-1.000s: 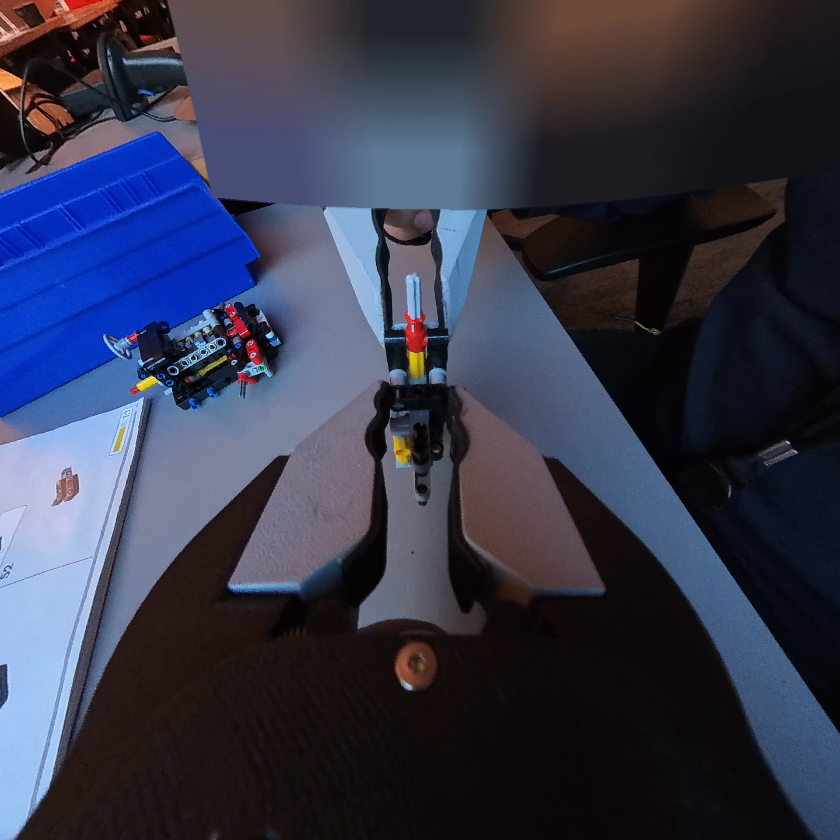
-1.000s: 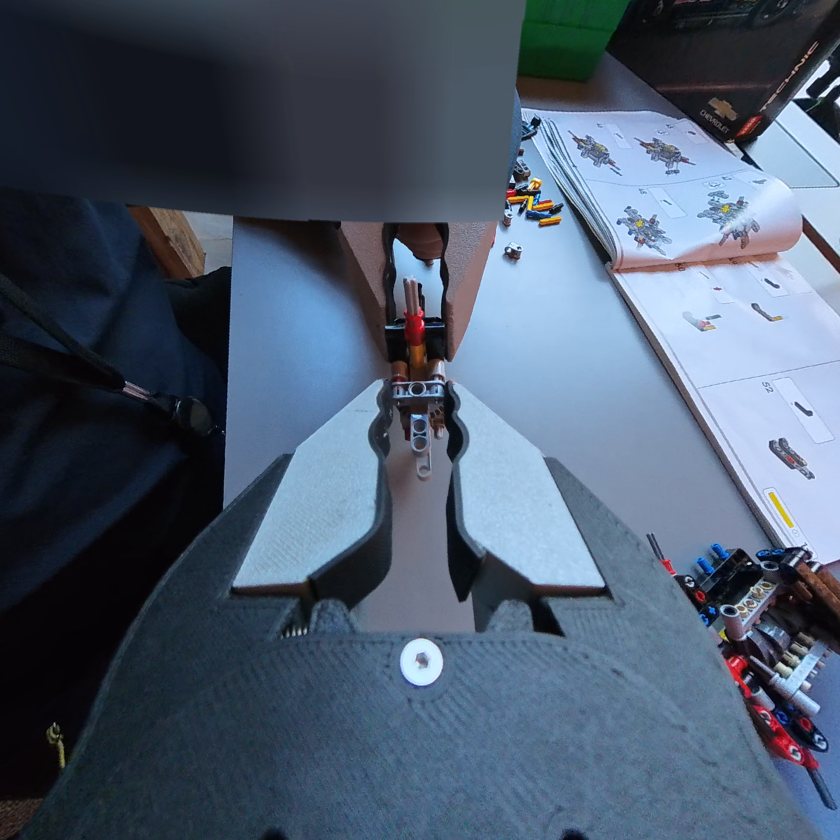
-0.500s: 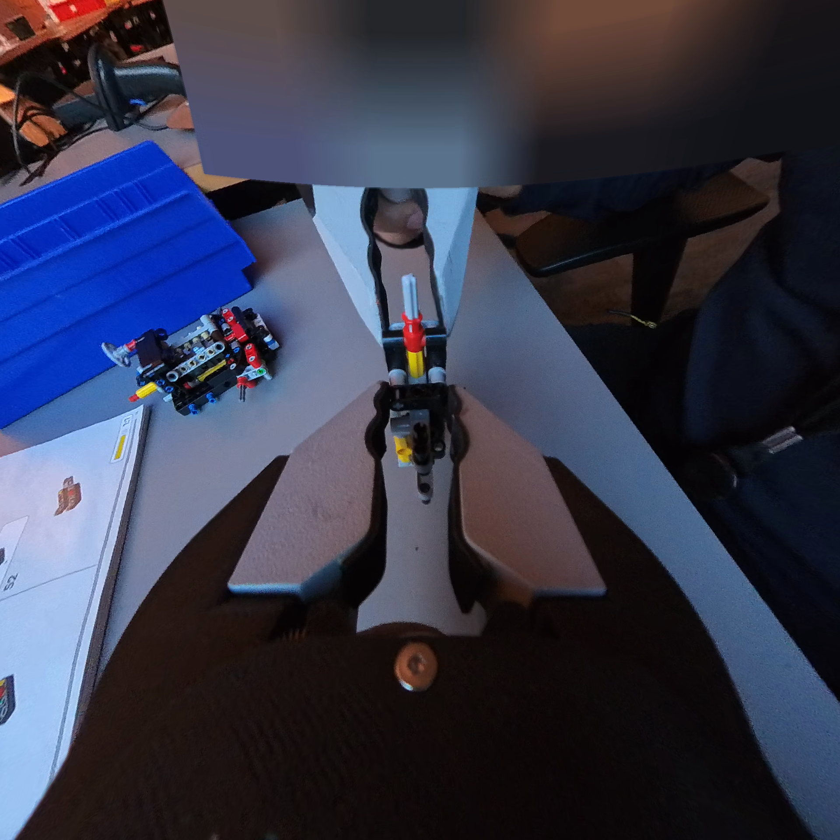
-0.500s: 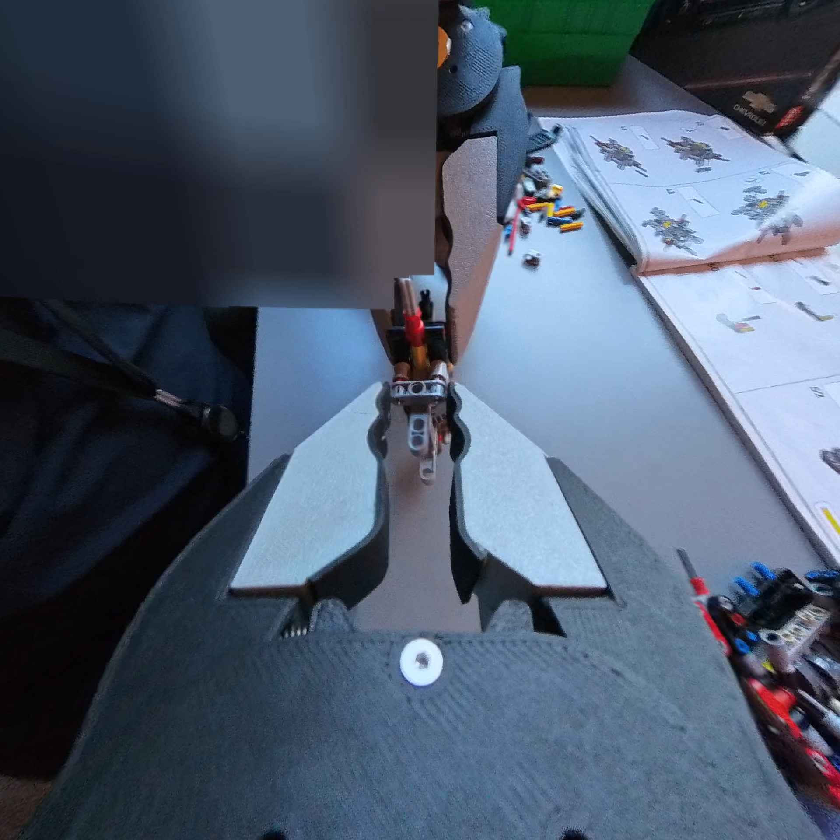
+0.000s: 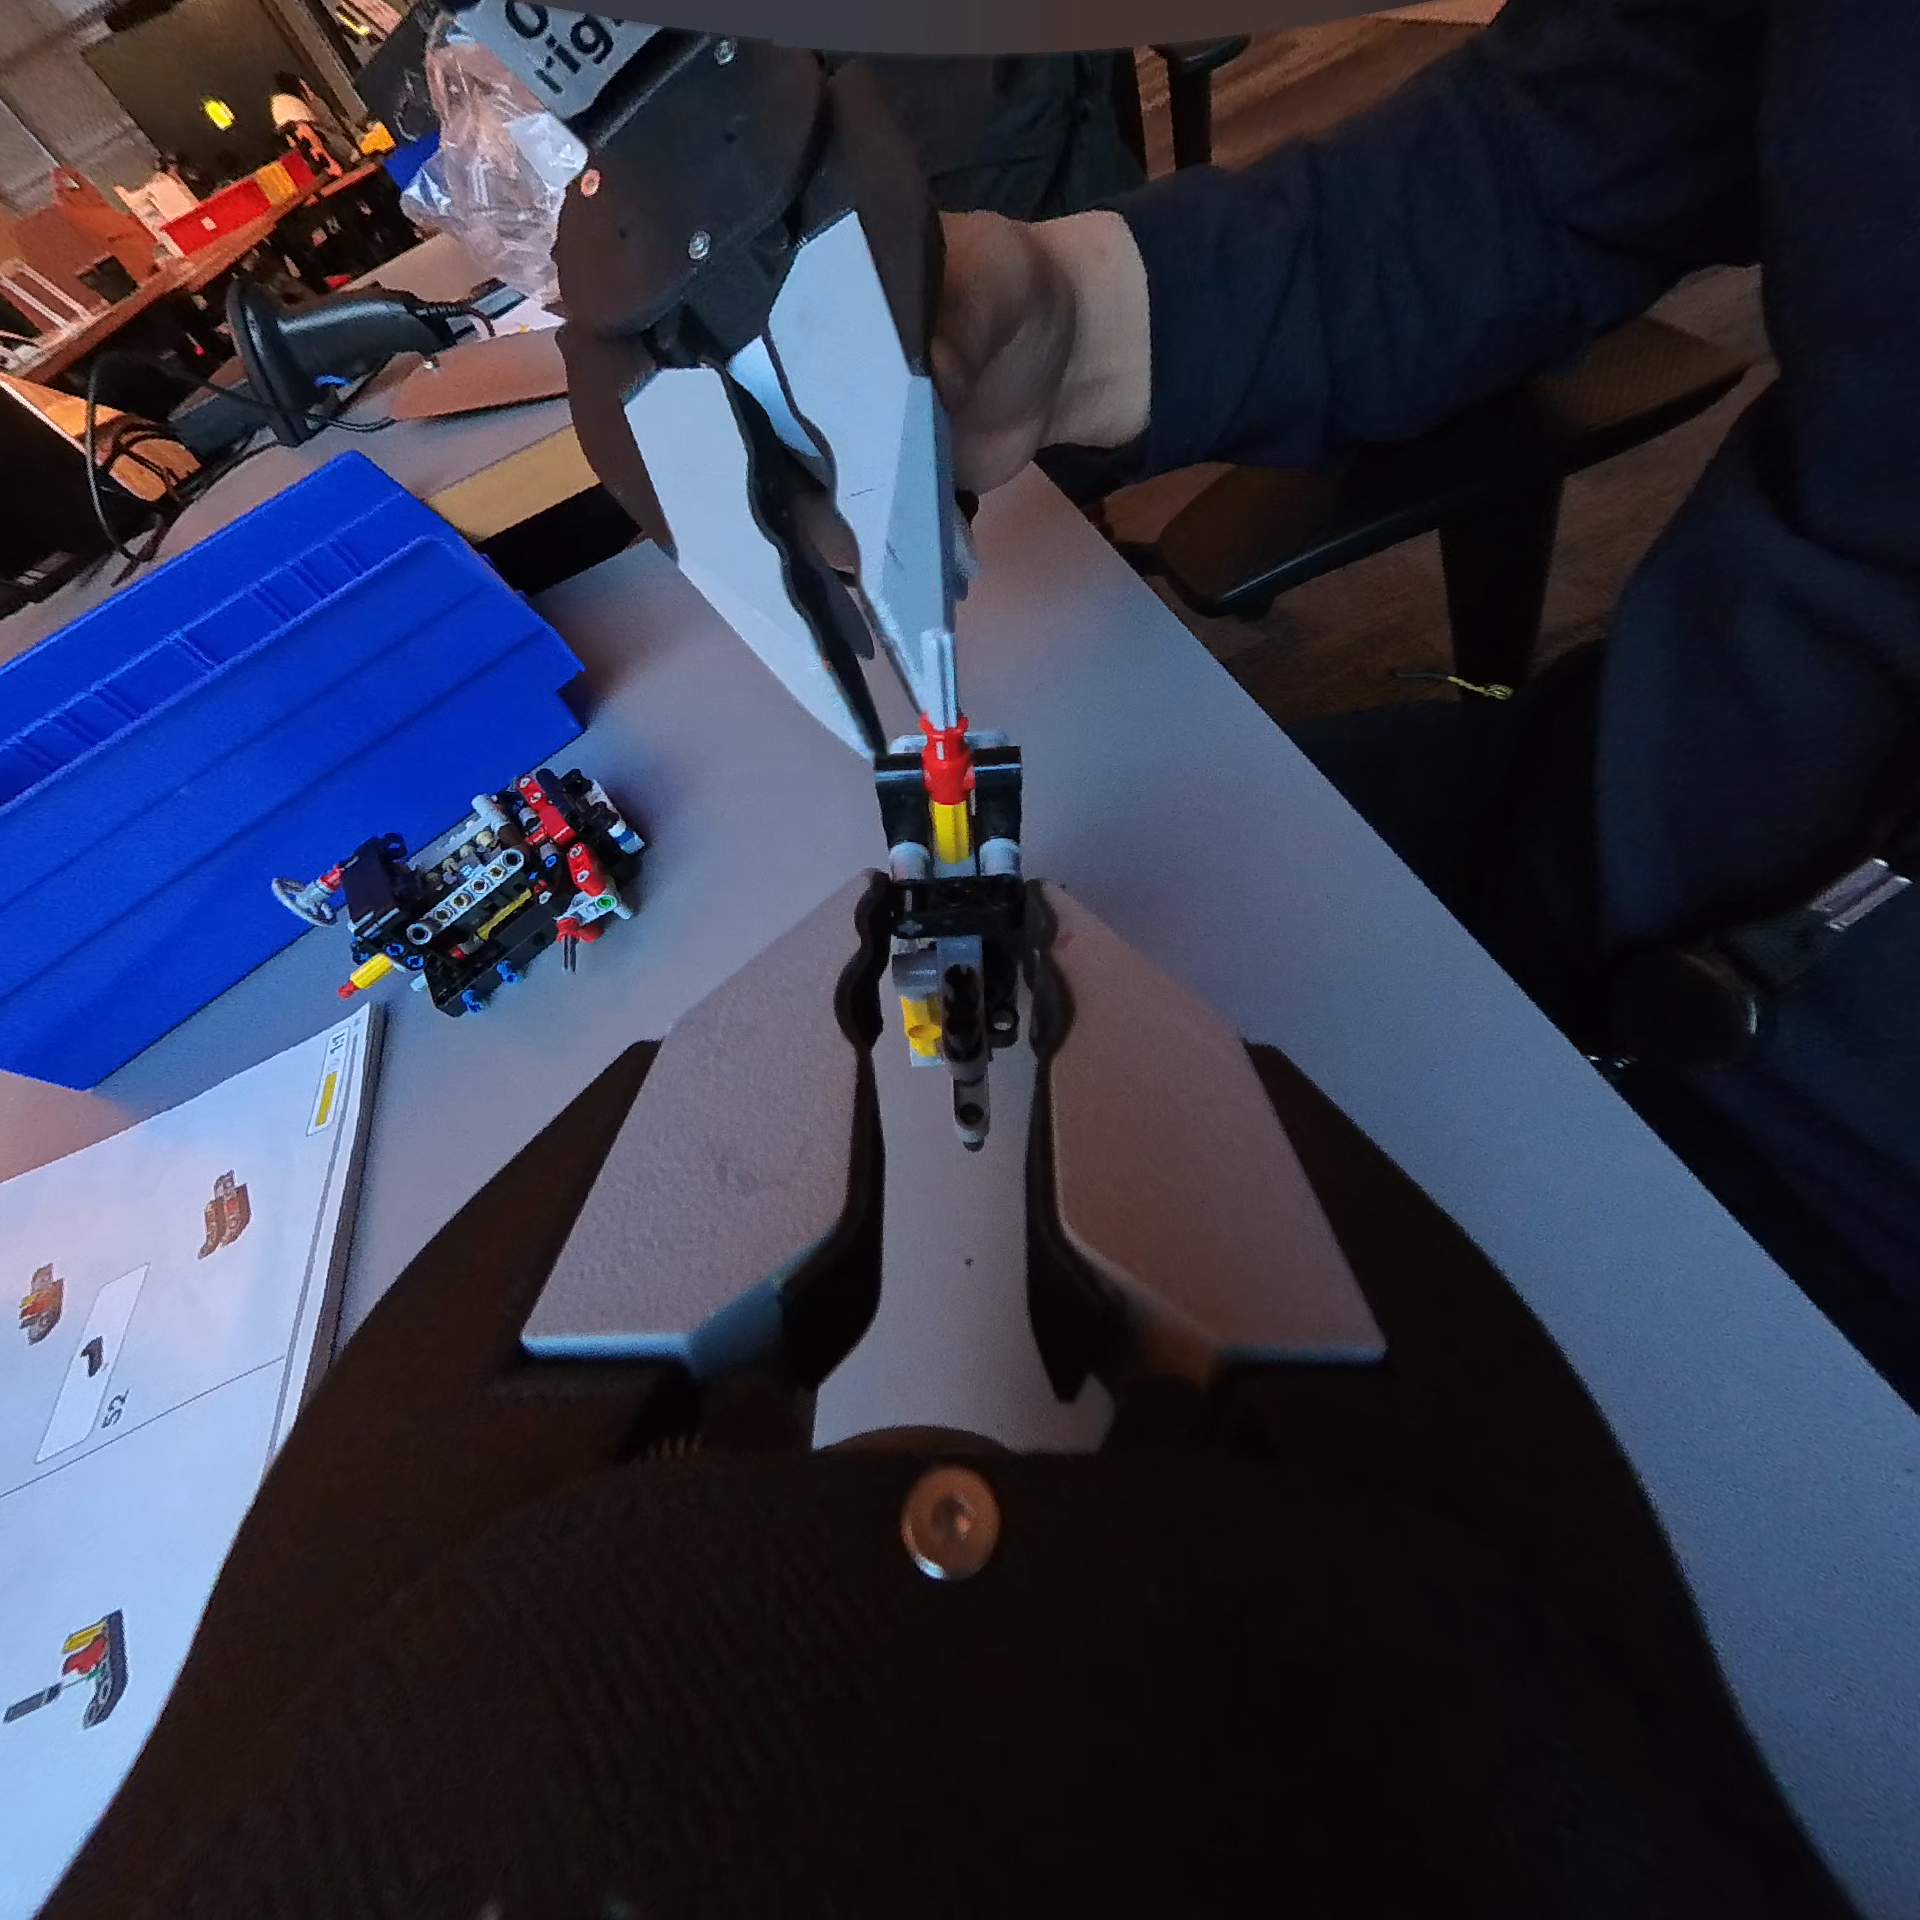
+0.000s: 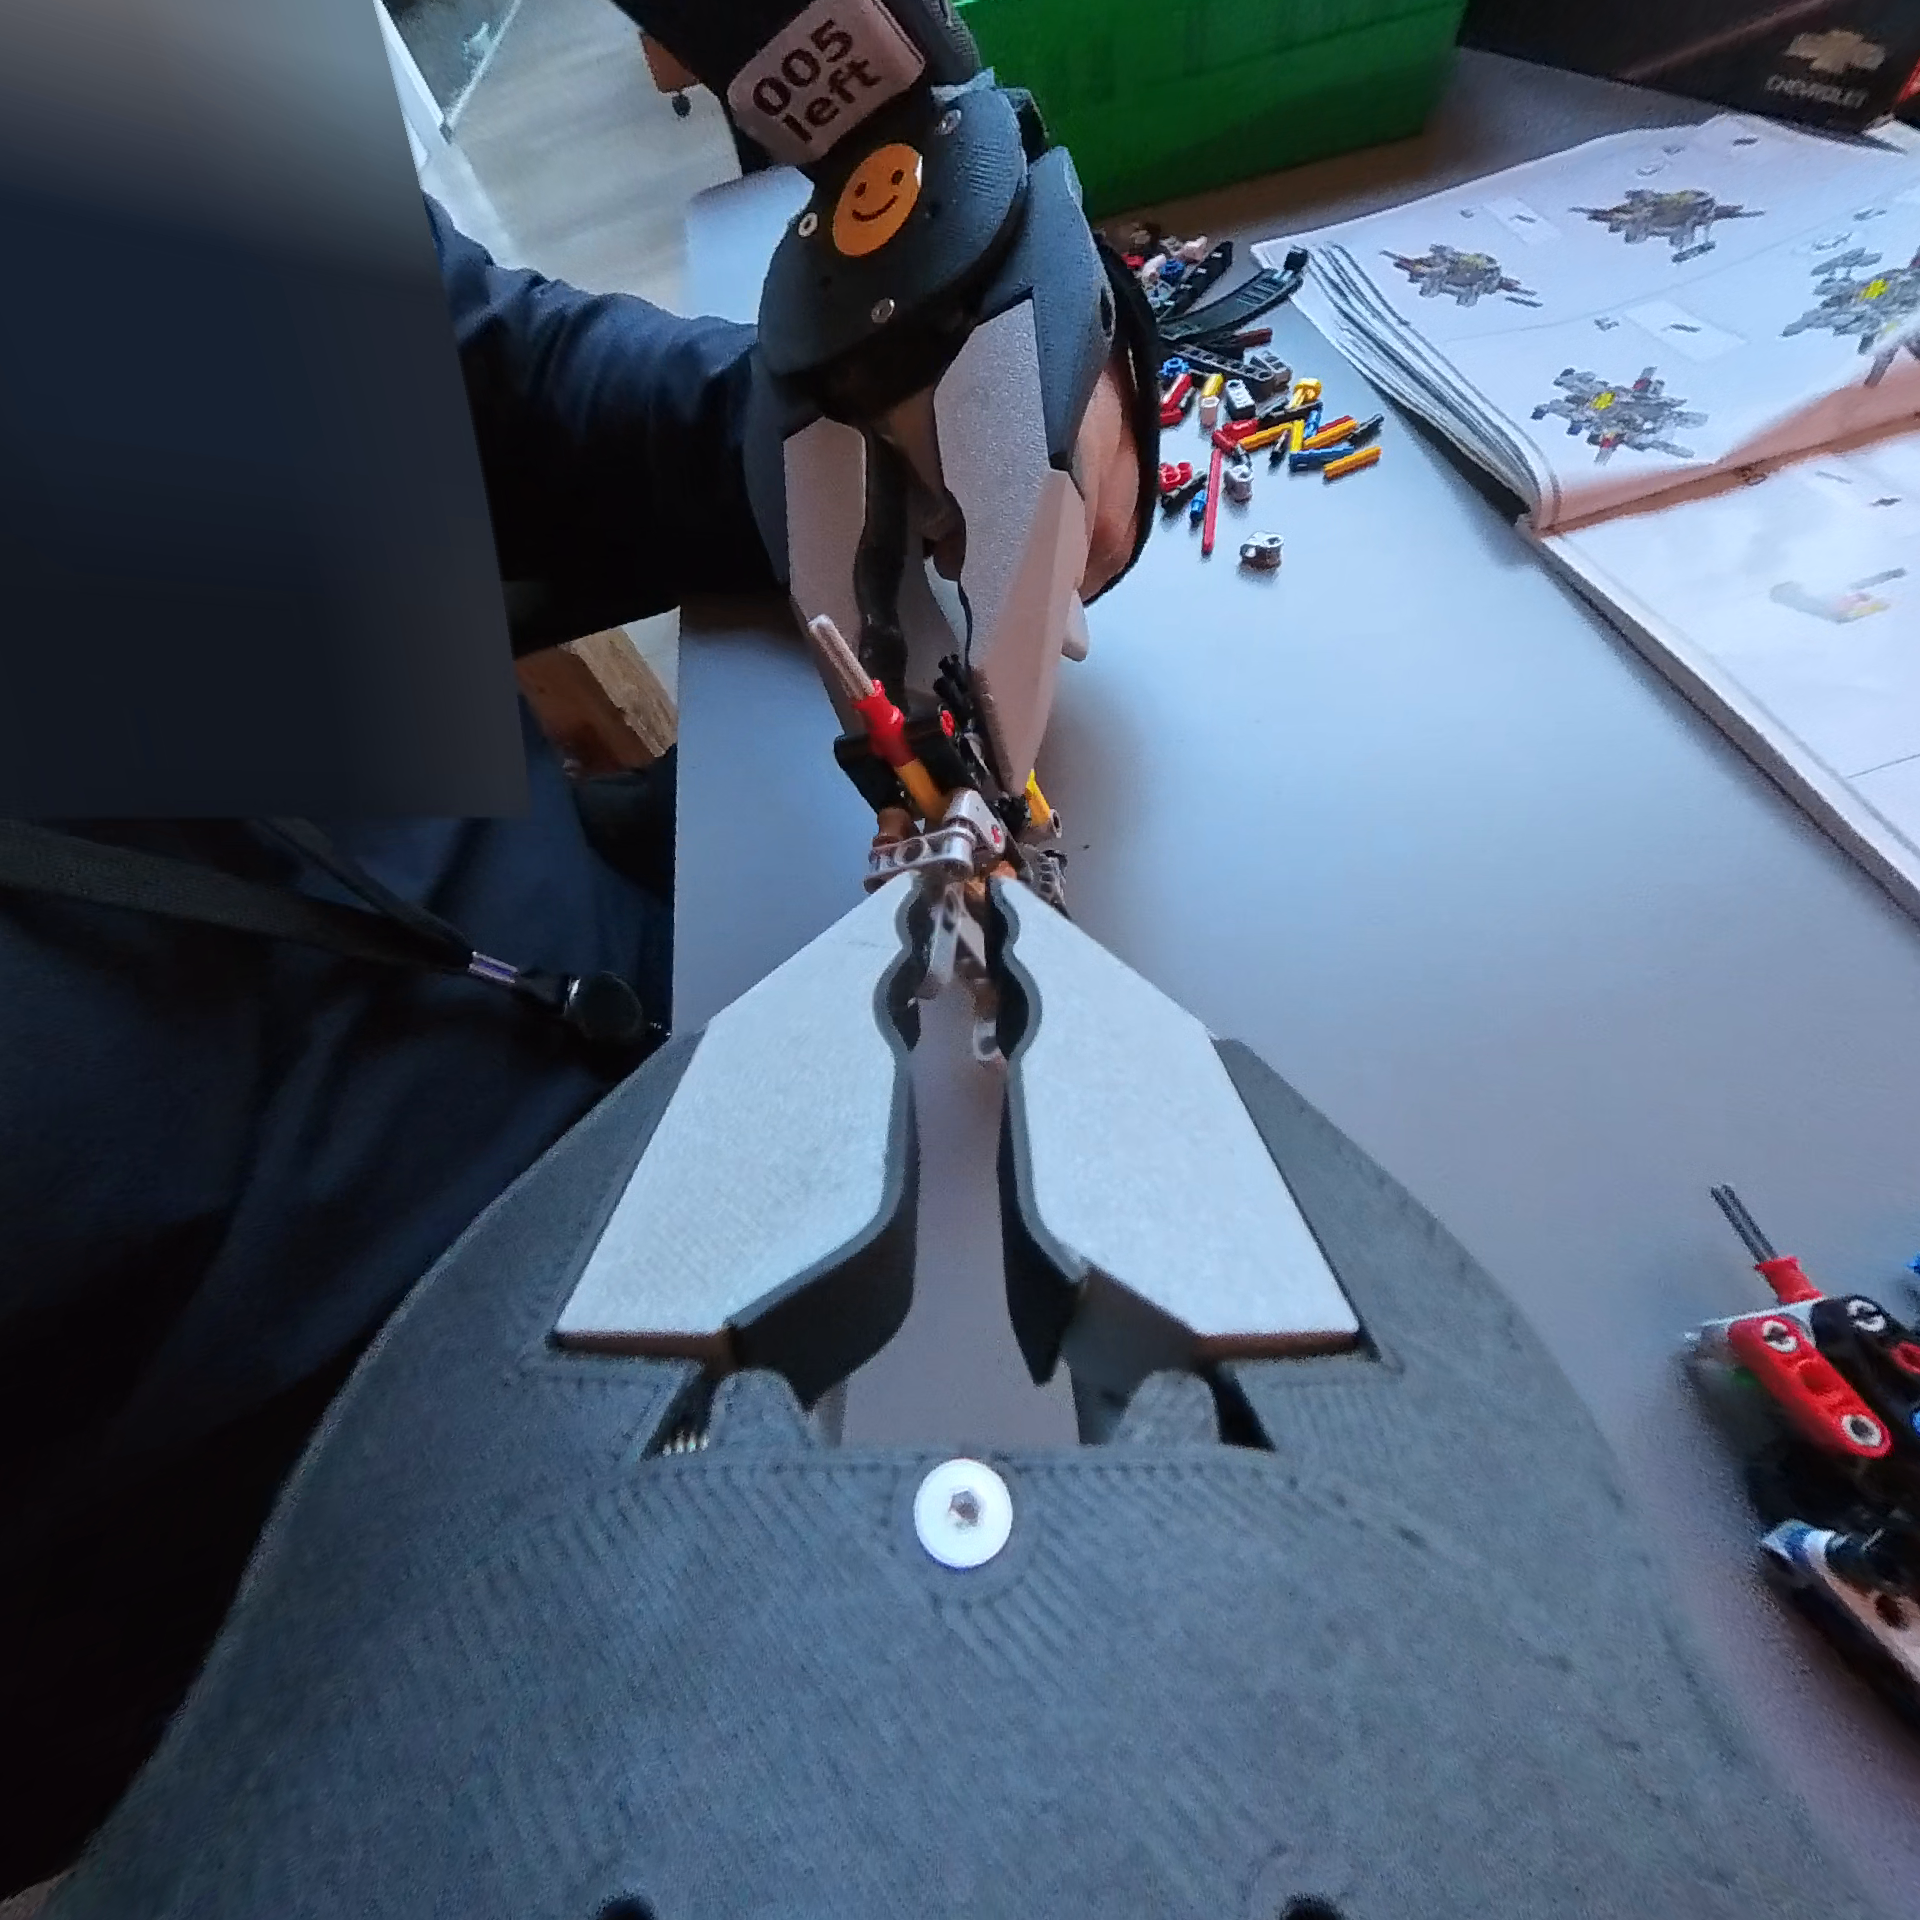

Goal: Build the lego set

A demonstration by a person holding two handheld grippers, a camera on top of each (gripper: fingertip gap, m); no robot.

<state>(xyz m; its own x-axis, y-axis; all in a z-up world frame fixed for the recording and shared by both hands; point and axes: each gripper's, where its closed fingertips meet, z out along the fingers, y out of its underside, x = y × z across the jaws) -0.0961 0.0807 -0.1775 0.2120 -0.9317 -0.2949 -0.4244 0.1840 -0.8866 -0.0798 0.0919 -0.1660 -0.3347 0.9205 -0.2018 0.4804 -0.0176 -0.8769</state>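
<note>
My left gripper (image 5: 954,904) is shut on the black frame of a small brick assembly (image 5: 951,821) with a yellow and red sleeve and a grey axle sticking out. It holds the assembly above the grey table (image 5: 1195,790). A thin grey beam (image 5: 971,1091) hangs from it between my left fingers. My right gripper (image 6: 948,914) has its jaws nearly together on a thin grey beam (image 6: 940,951) at the other end of the same assembly (image 6: 914,769). The right gripper also shows in the left wrist view (image 5: 883,717), slanting down from above. The left gripper also shows in the right wrist view (image 6: 935,717).
A blue bin (image 5: 239,707), a larger brick assembly (image 5: 488,894) and an instruction booklet (image 5: 177,1247) lie to the left. The right wrist view shows loose small pieces (image 6: 1257,416), an open booklet (image 6: 1662,343) and a green bin (image 6: 1195,94). The table edge and a person's dark sleeve (image 5: 1455,260) are close by. Both grippers' tips are close together, under 4 cm apart.
My right gripper's jaws narrowed from a wide hold across the assembly's end to a tight hold on the thin grey beam. Both grippers tilted, so each sees the other from below. My left grasp is unchanged.
</note>
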